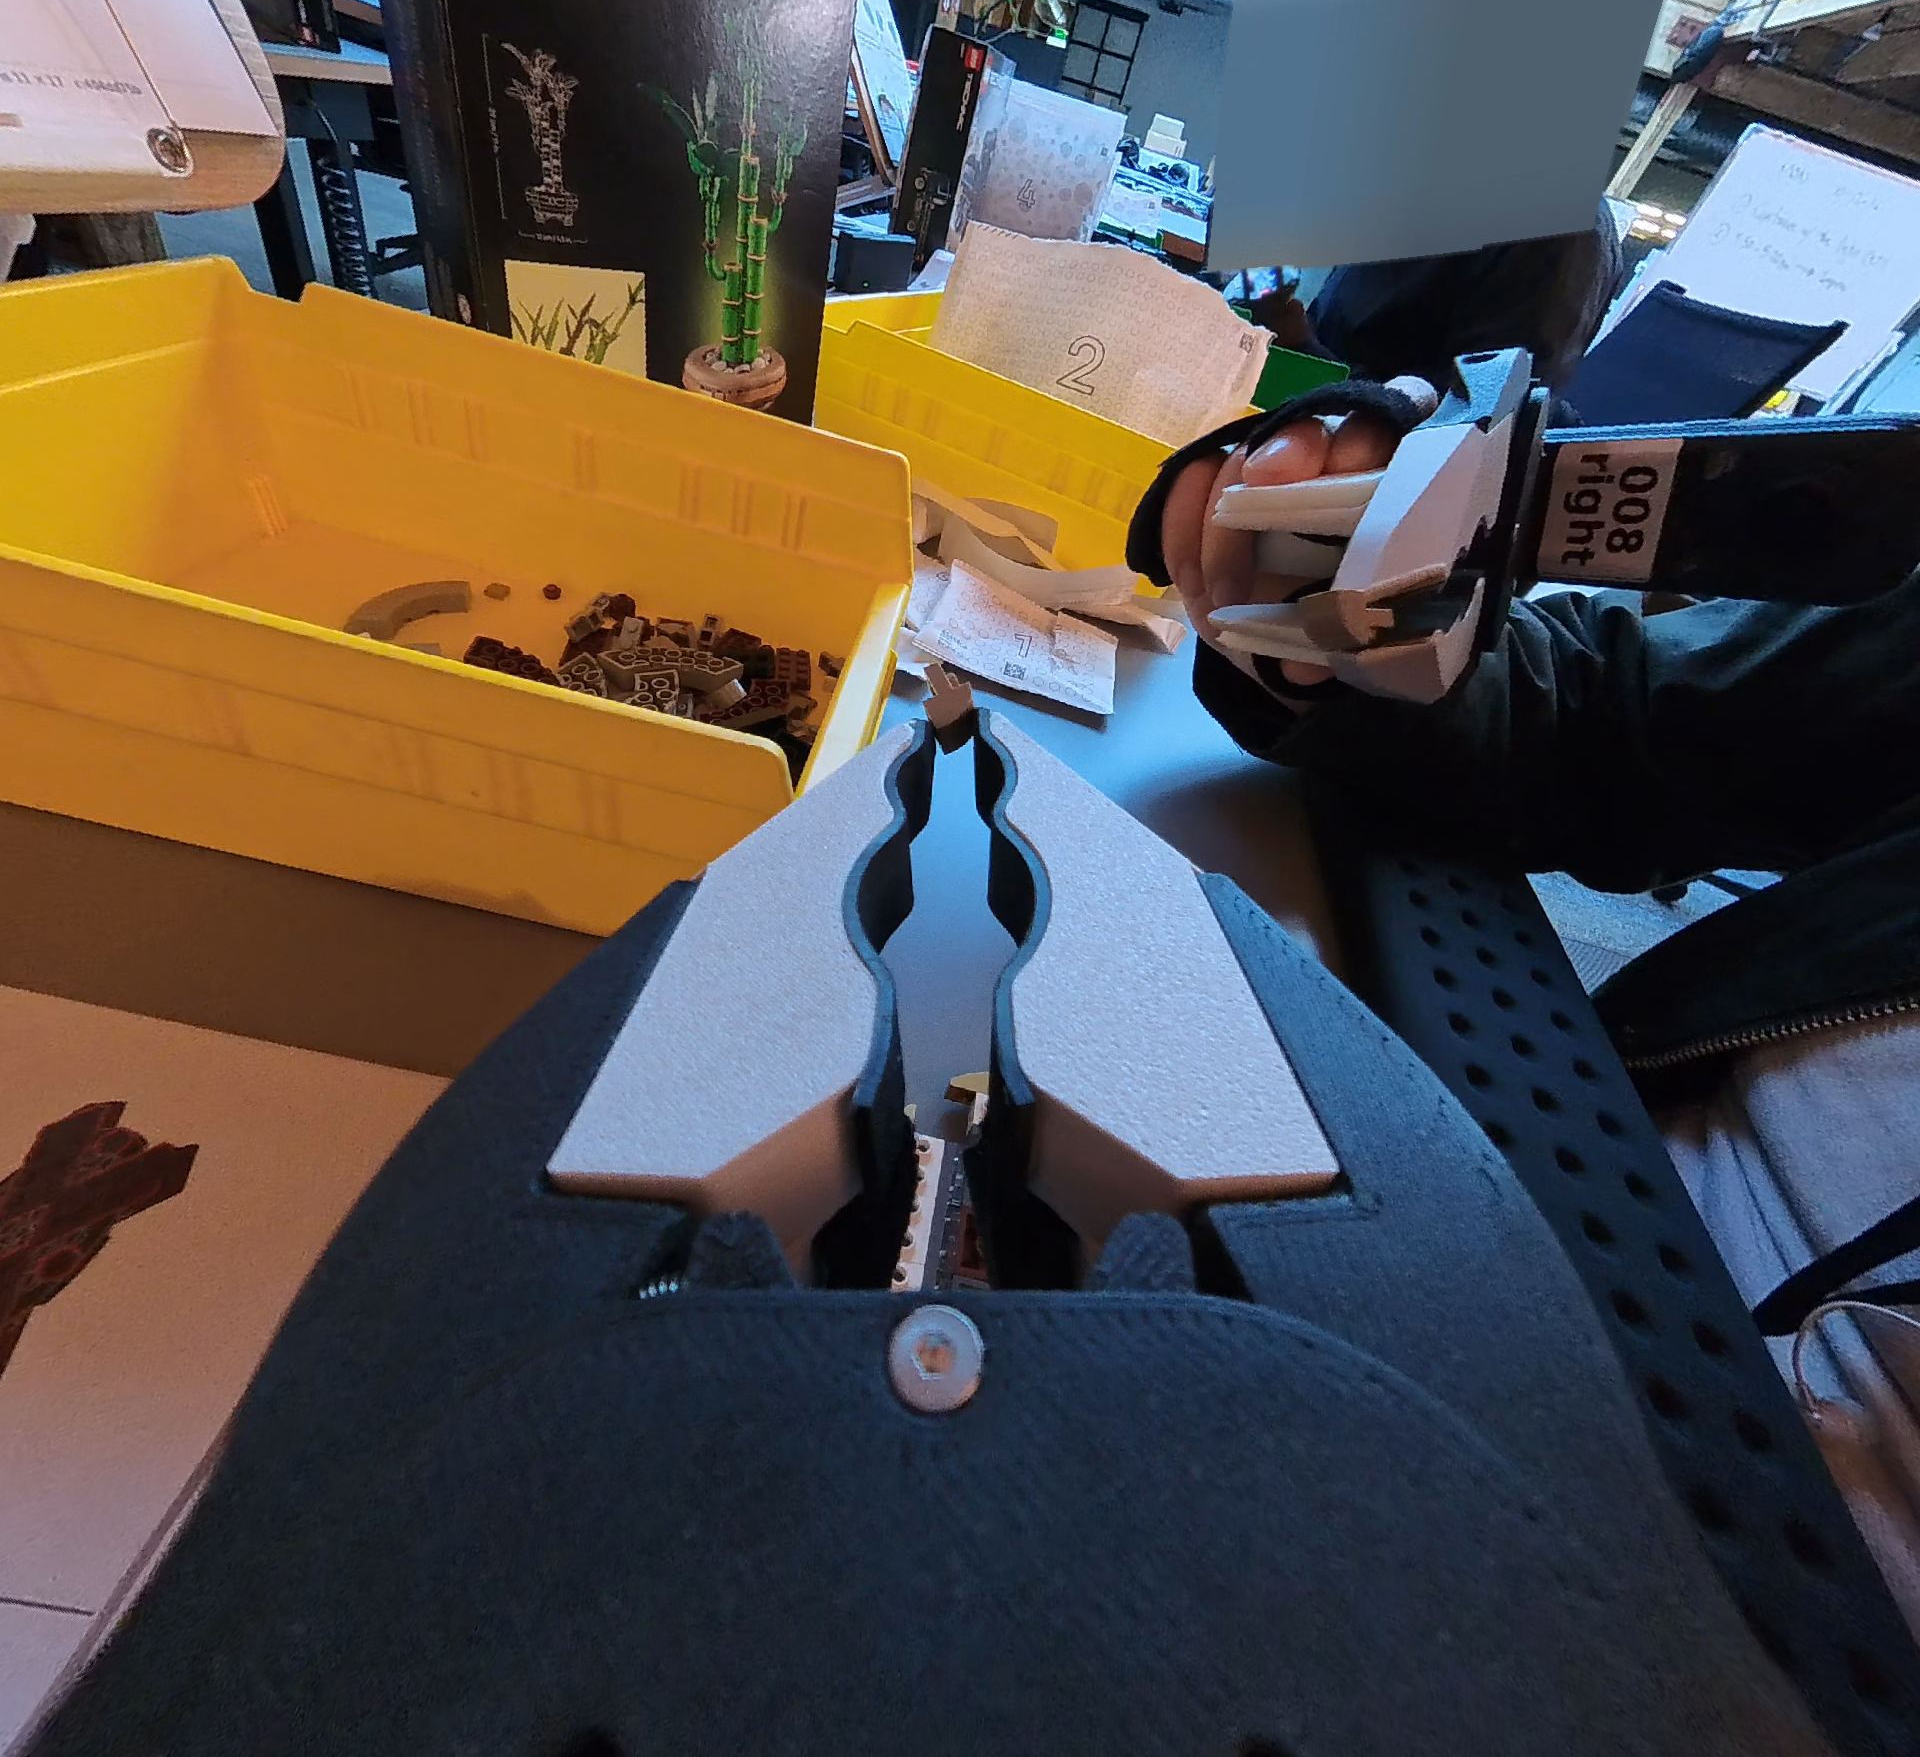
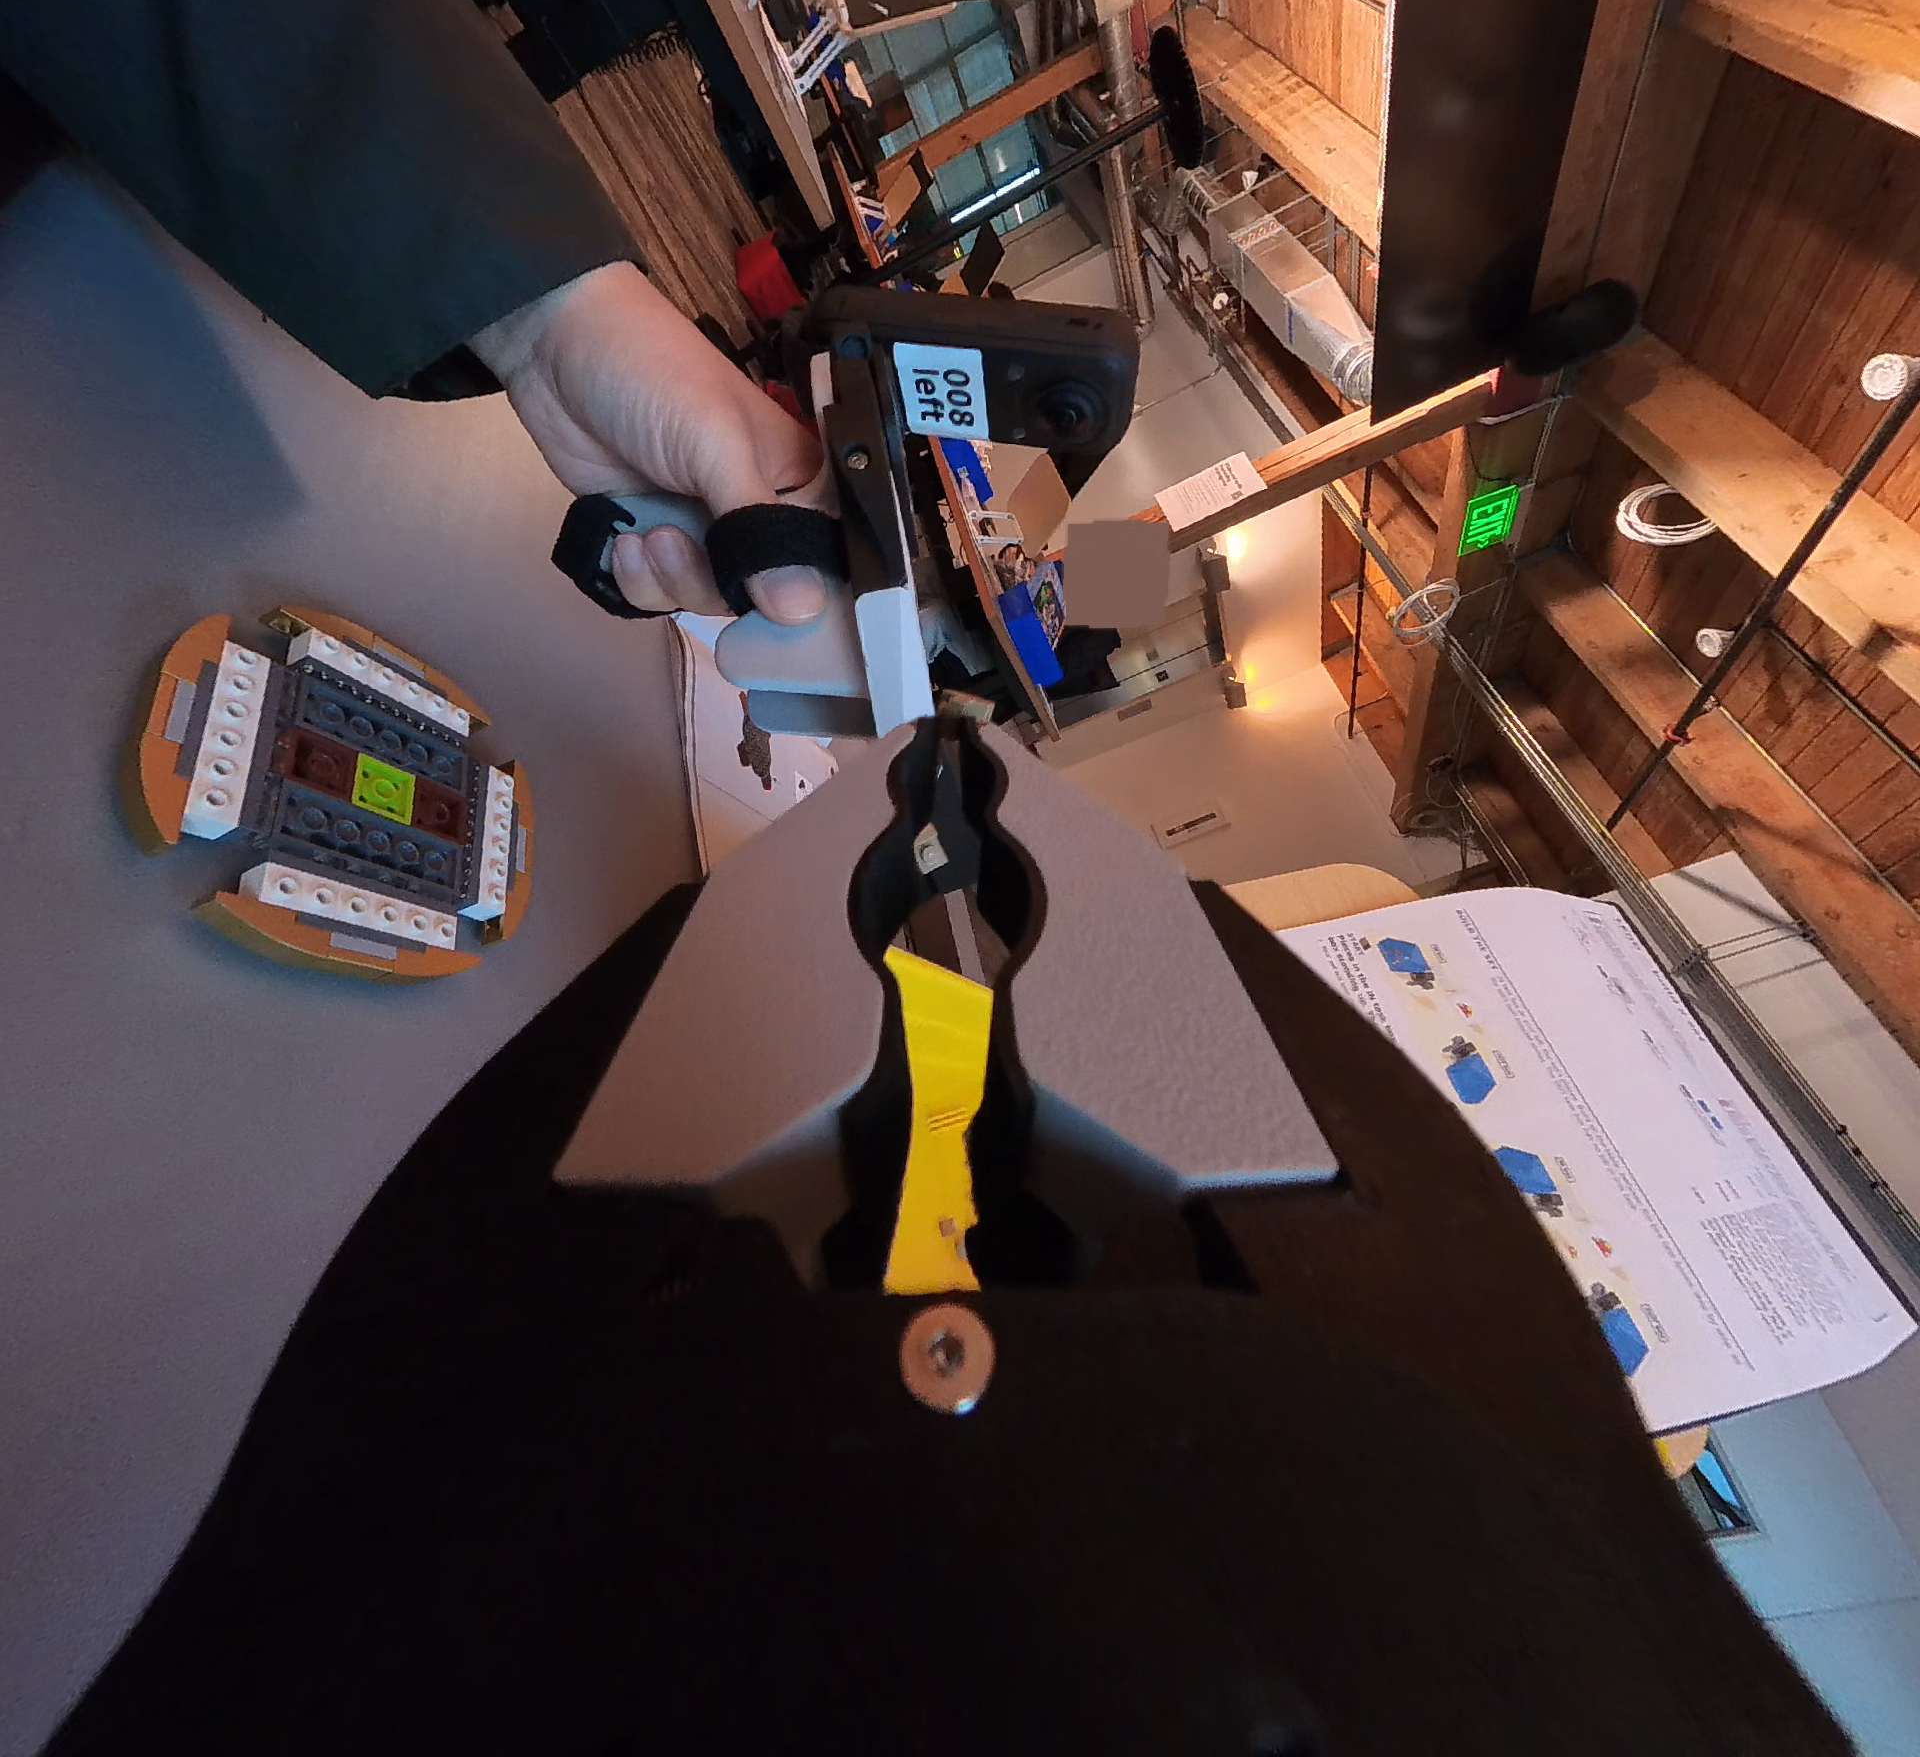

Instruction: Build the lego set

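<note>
gripping a tiny tan lego piece at the very tips, the left hand-held gripper has its fingers drawn in narrow, nearly meeting around the part. off to its right and a little higher, the right hand-held gripper is turned on its side and pinches a second small tan piece; in its own view that piece sits at the tip, with the fingers just as narrow.

risks, as i judge them: both pieces are held only by a sliver at the fingertips, so any twist while they are pressed together could flick one out, and a part that small would be hard to find among the torn paper bags ahead of the left hand-held gripper. the right tool is rolled over, so lining up the mating faces is awkward; a skewed push would jam the parts or lever one loose. whether the two pieces touch yet i cannot tell.

the part-built base lies flat on the grey worktop, well to the left of the right hand-held gripper and apart from both tools. it is a round plate with orange edge segments, white studded bricks forming a square frame, dark grey plates inside, and a reddish-brown strip with one lime-green tile at the centre.

ahead and to the left of the left hand-held gripper, a yellow bin holds loose brown and grey bricks; behind it stands the set's box.
</note>
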`<state>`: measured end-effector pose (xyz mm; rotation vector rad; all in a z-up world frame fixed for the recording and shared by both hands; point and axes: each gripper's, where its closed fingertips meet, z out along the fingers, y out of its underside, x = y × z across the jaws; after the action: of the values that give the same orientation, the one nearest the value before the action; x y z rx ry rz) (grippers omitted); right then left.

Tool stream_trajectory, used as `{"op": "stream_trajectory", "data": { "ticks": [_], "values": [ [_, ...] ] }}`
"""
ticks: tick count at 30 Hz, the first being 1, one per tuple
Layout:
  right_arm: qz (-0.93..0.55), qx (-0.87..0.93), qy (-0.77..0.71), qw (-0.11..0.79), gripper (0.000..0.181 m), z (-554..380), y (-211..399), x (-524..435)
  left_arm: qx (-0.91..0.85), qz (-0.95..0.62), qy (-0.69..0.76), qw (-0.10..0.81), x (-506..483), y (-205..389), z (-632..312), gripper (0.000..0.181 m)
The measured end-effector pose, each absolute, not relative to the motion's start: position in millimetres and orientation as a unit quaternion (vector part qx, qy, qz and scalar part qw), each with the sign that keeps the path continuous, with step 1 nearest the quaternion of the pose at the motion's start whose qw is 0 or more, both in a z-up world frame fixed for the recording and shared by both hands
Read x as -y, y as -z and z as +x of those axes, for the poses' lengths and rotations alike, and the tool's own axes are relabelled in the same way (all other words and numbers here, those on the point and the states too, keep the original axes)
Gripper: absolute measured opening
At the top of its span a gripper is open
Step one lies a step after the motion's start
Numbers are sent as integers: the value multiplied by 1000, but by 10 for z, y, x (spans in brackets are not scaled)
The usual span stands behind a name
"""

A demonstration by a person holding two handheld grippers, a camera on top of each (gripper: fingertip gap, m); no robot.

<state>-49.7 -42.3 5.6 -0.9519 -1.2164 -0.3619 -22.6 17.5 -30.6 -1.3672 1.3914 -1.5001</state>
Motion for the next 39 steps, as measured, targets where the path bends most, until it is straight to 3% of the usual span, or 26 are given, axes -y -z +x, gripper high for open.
{"op": "stream_trajectory", "data": {
  "ticks": [16, 24, 33, 36, 39],
  "values": [
    [-473, 513, 113, 708, 1, -398, -64, 337, -533, -524, 575, 332, -148, 279, -286, 6],
    [-559, 396, -164, 710, 1, -246, -195, 273, -533, -523, 577, 330, -133, 280, -286, 6],
    [-560, 214, -495, 629, 2, 43, -380, 176, -533, -523, 579, 327, -125, 286, -283, 6],
    [-575, 171, -522, 606, 2, 141, -292, 53, -527, -520, 589, 326, -123, 241, -297, 6],
    [-637, 139, -438, 618, 2, 275, -29, -189, -507, -515, 617, 313, -122, 165, -317, 6]
  ]
}}
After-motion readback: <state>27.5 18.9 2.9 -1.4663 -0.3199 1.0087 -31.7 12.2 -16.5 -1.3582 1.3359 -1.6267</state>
